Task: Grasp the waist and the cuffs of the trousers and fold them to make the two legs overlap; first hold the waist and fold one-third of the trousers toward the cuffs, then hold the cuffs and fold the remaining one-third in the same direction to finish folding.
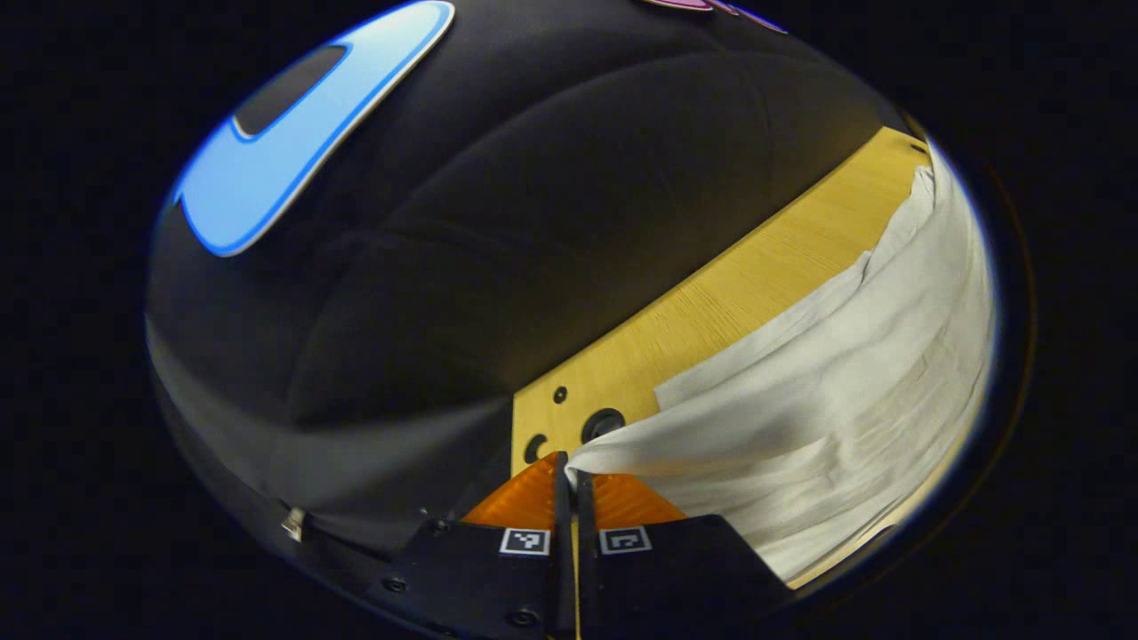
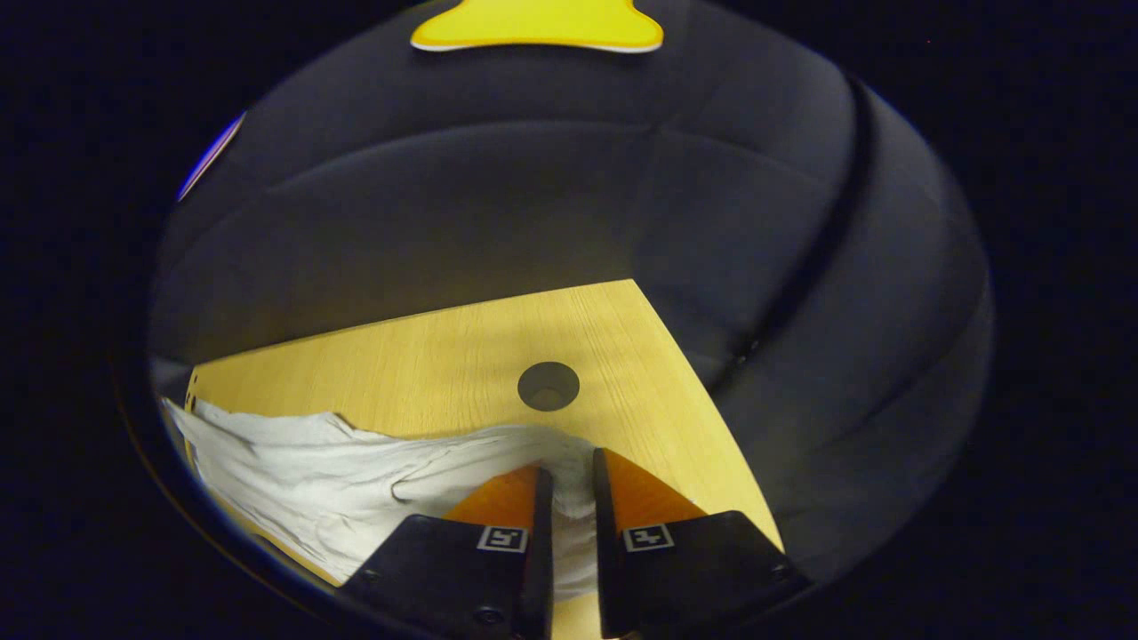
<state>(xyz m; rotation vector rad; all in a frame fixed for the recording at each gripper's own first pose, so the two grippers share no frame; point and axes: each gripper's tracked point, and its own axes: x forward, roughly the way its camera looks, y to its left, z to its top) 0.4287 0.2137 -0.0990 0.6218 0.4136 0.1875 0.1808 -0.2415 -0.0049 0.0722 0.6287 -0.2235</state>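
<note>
- The left gripper [image 1: 570,476], at the frame's bottom centre, is pinched tight on an edge of the white trousers [image 1: 836,400], which spread to the right over the bench [image 1: 711,307].
- The right gripper [image 2: 569,480] clamps a bunched edge of the trousers too, bottom centre.
- Advice: lift both ends level, keep the cloth taut, and lay it down squarely.

The trousers [image 1: 827,391] are matt, creased woven cloth; the table [image 2: 462,356] is smooth light wood-grain.
</note>
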